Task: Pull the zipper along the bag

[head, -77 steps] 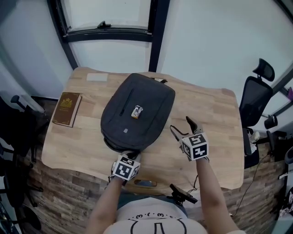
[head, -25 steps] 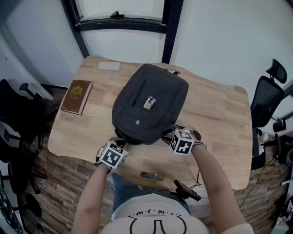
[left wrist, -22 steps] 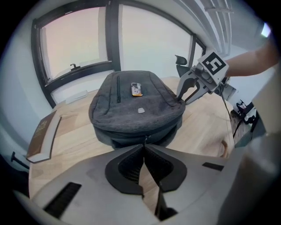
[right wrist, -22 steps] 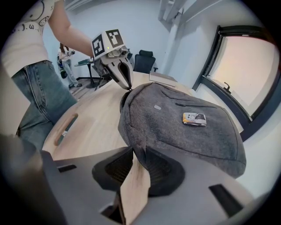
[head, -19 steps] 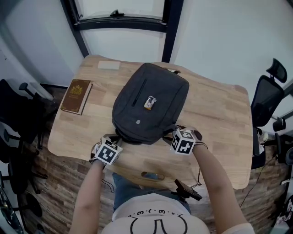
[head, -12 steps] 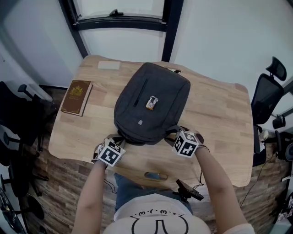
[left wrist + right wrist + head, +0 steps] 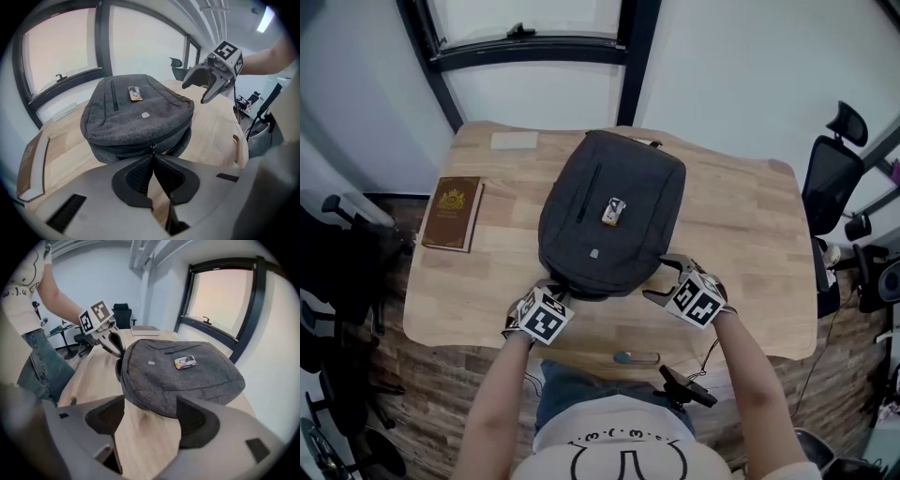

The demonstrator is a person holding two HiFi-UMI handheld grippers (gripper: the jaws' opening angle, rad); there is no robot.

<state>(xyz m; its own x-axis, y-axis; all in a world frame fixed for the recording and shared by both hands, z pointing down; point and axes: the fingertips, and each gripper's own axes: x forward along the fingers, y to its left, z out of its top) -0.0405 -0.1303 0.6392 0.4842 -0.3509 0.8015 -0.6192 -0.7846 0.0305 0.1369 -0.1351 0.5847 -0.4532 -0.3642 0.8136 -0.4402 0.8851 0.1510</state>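
Resting on wooden table by window: grey bag; left gripper closed at zipper pull; right gripper just opened, jaws apart.

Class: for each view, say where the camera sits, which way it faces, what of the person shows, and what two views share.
Head view: on the head, steeply down at the backpack on the table; both forearms, left gripper, right gripper.
Left gripper view: on that gripper, along closed jaws pinching the zipper pull; right forearm shows.
Right gripper view: on that gripper, along jaws that have just been opening, gripping nothing; left forearm, jeans show.
Shared: both gripper views show the backpack and the opposite gripper.
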